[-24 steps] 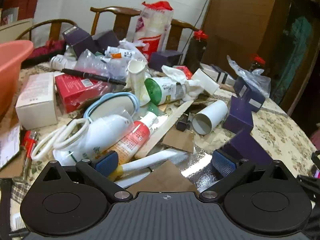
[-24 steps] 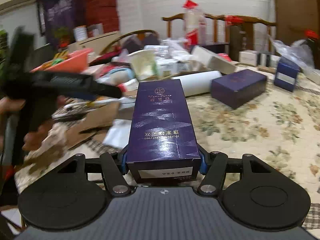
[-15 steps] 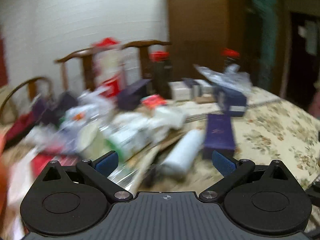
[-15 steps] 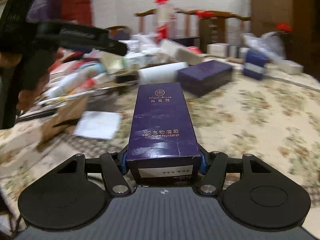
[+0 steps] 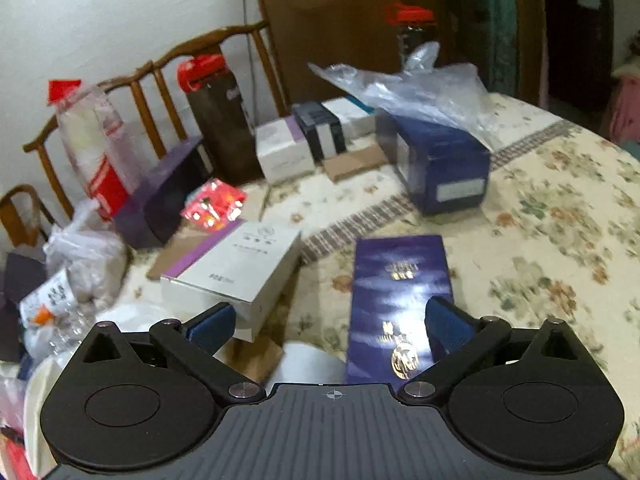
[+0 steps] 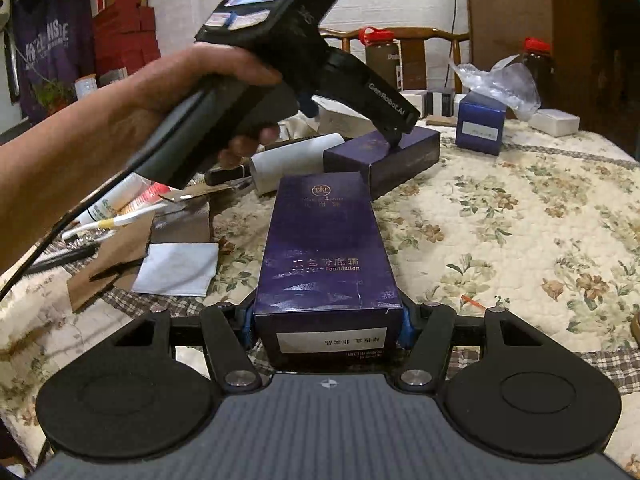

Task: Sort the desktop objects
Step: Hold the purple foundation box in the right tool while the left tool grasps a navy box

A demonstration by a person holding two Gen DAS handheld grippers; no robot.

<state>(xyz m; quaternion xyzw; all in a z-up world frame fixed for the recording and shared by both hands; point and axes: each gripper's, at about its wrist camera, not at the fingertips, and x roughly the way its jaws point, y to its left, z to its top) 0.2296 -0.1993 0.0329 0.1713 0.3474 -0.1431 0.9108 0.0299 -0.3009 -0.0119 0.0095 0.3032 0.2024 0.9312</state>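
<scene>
My right gripper (image 6: 326, 326) is shut on a long dark purple foundation box (image 6: 326, 248) and holds it flat, pointing away, above the floral tablecloth (image 6: 520, 220). My left gripper (image 5: 326, 324) is open and empty. It hovers over another purple box (image 5: 400, 292) lying on the table; its right pad overlaps that box's right edge, and its left pad is near a white box (image 5: 236, 268) with a purple stripe. In the right wrist view the left gripper (image 6: 394, 136) sits over that same purple box (image 6: 380, 156), held in a hand.
A blue box (image 5: 444, 168) under a plastic bag (image 5: 408, 88) stands at the back right. White and dark boxes (image 5: 304, 144), two red-capped bottles (image 5: 218, 116) and wooden chairs line the far edge. A white tube (image 6: 292, 162), cardboard pieces (image 6: 108, 264) and clutter lie at the left.
My left gripper has swung right, away from the clutter pile, and now hovers over the purple box. My right gripper has carried its purple box a little to the right, still shut on it.
</scene>
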